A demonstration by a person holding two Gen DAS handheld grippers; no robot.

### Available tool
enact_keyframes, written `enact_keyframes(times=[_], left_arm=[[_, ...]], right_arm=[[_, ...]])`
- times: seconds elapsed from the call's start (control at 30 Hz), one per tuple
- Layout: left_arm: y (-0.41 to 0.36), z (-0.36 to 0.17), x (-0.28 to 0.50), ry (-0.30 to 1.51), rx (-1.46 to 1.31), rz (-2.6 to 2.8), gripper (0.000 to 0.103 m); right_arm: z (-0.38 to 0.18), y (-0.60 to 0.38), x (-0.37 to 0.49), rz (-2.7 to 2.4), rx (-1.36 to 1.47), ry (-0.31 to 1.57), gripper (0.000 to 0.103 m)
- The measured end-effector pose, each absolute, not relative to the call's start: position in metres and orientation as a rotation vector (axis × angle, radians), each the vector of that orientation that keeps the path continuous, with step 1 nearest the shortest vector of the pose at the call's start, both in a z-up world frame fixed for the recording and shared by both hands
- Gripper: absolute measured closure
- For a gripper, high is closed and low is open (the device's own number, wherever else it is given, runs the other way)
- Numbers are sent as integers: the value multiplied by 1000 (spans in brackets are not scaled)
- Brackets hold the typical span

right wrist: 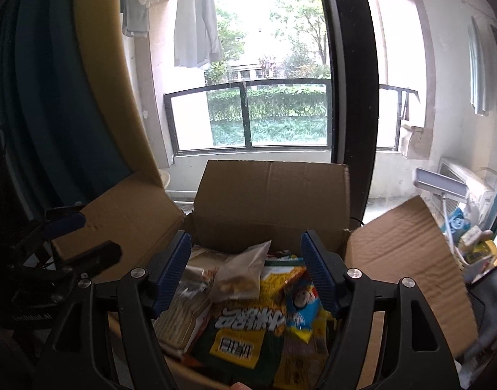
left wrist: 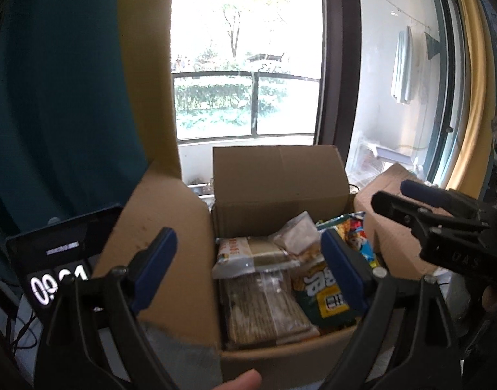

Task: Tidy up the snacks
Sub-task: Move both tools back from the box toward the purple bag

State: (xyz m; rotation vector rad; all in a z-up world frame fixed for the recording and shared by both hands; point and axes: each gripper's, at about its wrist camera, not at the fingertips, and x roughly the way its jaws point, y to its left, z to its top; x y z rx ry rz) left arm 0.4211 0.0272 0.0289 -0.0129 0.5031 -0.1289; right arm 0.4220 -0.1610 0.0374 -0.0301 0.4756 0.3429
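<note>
Left wrist view: left claw wide open, holding nothing, hovering over the open cardboard box, likely between picks. Snack packets lie piled inside, a green bag against the right wall. Right claw over the right flap. Clock screen sits left.

Right wrist view: right claw also open, empty, above the box. Upright rear flap limits reach.

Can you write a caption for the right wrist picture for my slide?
Open right gripper hovers over a cardboard box full of snack packets, empty-jawed.
</note>
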Motion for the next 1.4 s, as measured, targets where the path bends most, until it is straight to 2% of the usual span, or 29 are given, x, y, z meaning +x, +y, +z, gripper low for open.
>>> enact_keyframes(times=[0.7, 1.4], left_arm=[[43, 26, 291, 468, -82, -117, 12], [-11, -88, 220, 707, -49, -226, 12]], right_arm=[[36, -175, 313, 311, -51, 479, 30], [-44, -196, 213, 273, 2, 654, 30]])
